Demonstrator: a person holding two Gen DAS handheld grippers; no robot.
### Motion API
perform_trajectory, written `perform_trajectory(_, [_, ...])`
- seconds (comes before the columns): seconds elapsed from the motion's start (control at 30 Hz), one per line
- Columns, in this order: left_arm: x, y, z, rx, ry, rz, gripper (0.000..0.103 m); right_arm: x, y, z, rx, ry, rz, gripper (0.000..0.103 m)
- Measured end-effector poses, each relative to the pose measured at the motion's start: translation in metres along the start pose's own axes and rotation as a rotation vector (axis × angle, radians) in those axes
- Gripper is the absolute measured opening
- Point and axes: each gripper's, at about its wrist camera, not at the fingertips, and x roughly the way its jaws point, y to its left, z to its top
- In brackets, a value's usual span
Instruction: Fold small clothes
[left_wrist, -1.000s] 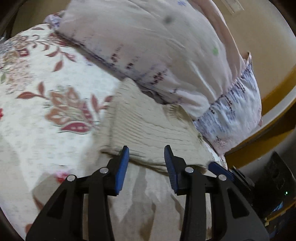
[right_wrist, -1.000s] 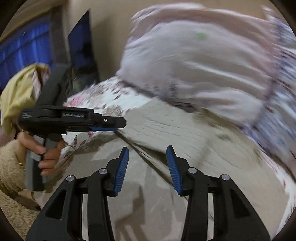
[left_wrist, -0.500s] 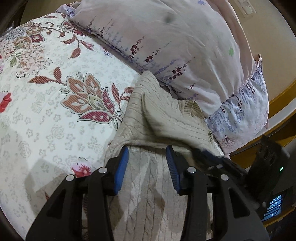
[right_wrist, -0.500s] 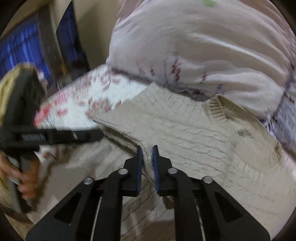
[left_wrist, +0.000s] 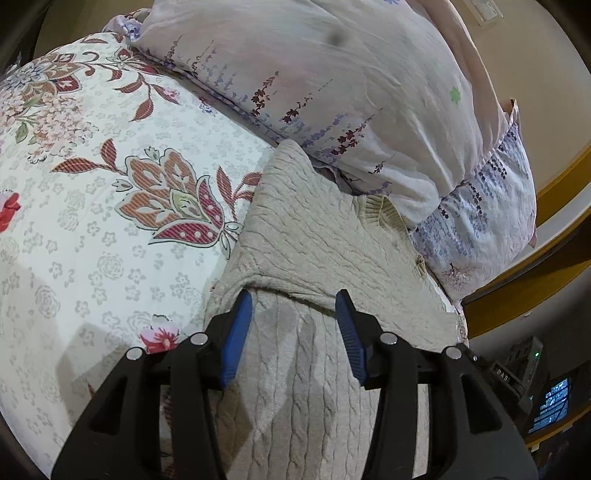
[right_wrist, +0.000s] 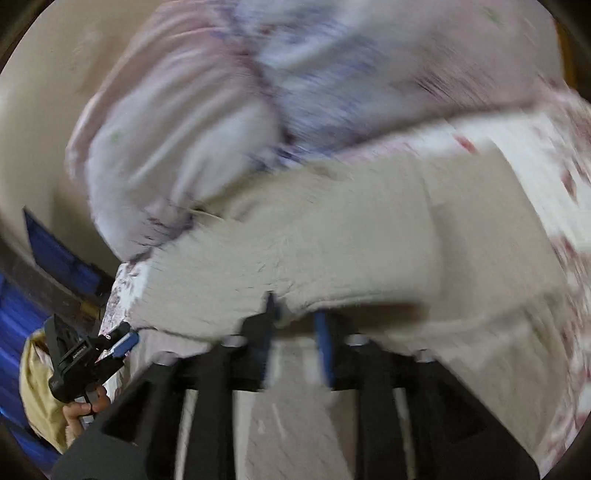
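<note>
- One sweater (left_wrist: 317, 243) lies on the bed (left_wrist: 92, 229), its top end against the pillow (left_wrist: 332, 92).
- Left gripper (left_wrist: 293, 332) hovers over the sweater's folded edge, jaws opening, nothing pinched.
- Right gripper (right_wrist: 295, 332) has jaws opening too; the blurry cloth edge sits just ahead.
- Sweater runs long from the pillow toward both grippers.

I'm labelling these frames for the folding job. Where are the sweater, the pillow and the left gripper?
sweater (left_wrist: 321, 240): left wrist view, on its folded-over knit panel.
pillow (left_wrist: 332, 88): left wrist view, on its broad pale face.
left gripper (left_wrist: 295, 328): left wrist view, midway between its blue fingertips.
</note>
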Motion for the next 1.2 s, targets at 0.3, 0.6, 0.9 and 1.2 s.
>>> perform_trajectory(0.3, [0.001, -0.002, -0.001, 0.013, 0.000, 0.000, 0.052, -0.018, -0.065, 0.025, 0.232, -0.069, -0.073, 0.034])
perform_trajectory(0.6, [0.001, -0.003, 0.000, 0.031, 0.009, -0.003, 0.059, 0.014, -0.044, 0.022, 0.145, 0.031, -0.032, 0.013])
perform_trajectory(0.9, [0.000, -0.004, -0.001, 0.056, 0.013, -0.003, 0.061, -0.022, 0.011, 0.025, -0.227, -0.279, -0.224, 0.009])
perform_trajectory(1.2, [0.002, -0.004, -0.001, 0.083, 0.016, -0.004, 0.061, 0.019, -0.023, 0.019, -0.119, -0.065, -0.313, 0.012])
